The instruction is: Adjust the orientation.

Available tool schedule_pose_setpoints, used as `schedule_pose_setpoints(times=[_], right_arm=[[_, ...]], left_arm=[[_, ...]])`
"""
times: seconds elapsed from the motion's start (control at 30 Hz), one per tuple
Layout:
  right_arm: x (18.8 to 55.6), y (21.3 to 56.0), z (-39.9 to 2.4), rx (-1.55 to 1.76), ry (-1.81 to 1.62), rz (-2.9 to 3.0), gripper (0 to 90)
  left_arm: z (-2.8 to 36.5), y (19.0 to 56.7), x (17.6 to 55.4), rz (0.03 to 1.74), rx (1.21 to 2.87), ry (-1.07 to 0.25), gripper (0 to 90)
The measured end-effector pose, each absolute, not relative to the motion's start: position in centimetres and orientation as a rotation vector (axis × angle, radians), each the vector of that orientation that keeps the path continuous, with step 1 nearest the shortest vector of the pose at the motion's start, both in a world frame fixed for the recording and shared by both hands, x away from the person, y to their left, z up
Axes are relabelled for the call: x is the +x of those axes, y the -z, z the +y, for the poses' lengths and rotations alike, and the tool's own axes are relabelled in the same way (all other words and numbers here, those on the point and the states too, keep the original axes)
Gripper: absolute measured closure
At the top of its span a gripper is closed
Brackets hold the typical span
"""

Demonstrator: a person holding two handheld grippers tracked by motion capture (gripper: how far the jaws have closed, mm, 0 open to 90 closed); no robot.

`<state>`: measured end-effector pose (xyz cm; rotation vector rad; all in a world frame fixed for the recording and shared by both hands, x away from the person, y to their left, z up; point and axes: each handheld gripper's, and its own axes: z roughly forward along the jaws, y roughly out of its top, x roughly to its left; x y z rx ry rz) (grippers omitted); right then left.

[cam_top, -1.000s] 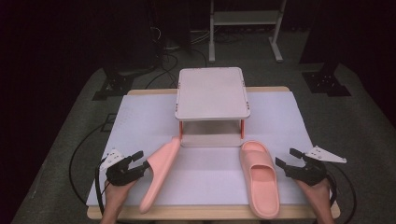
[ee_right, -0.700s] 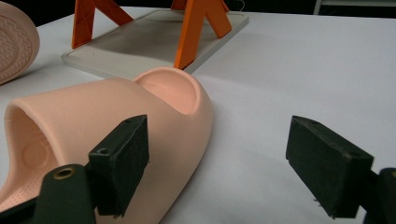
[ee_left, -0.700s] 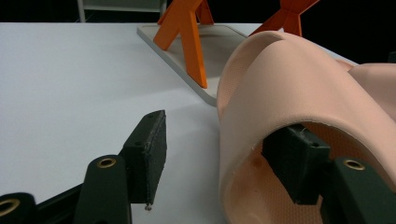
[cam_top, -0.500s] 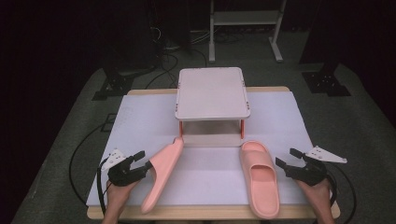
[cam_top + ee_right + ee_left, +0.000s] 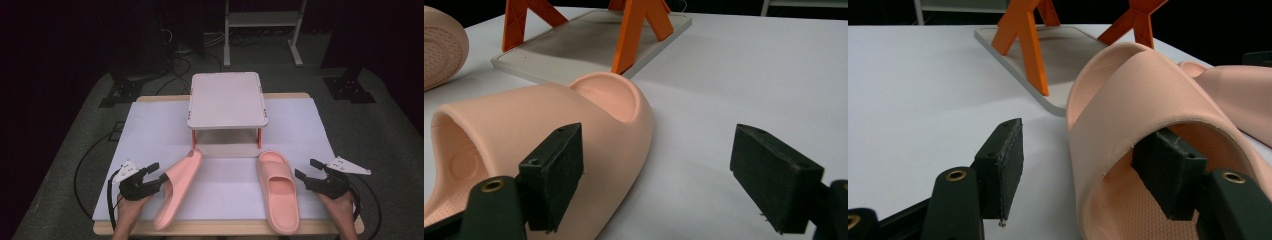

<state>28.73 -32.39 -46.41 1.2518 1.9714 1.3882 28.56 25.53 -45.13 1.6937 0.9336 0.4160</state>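
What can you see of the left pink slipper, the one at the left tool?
The left pink foam-like slide slipper is tipped on its side edge on the white table cover, toe near the small orange-legged shelf stand, heel toward the person. Its wide strap arches over a finely textured footbed. The left tool is open and straddles the strap: one pad inside the opening, the other outside, not yet closed.

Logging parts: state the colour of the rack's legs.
Orange legs on the small rack, clearest in the left gripper view.
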Motion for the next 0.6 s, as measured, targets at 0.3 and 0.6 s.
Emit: schedule_pose_setpoints(times=[0.3, 0.6], right_arm=[[28.7, 46.4, -32.4, 1.256, -1.391, 1.971, 20.9], [28.7, 46.4, -32.5, 1.254, -1.398, 1.97, 20.9]], left_arm=[[24.3, 45.3, 28.6, 0.898, 1.723, -0.394, 36.0], [23.3, 45.5, 28.5, 0.868, 1.748, -0.376, 34.0]])
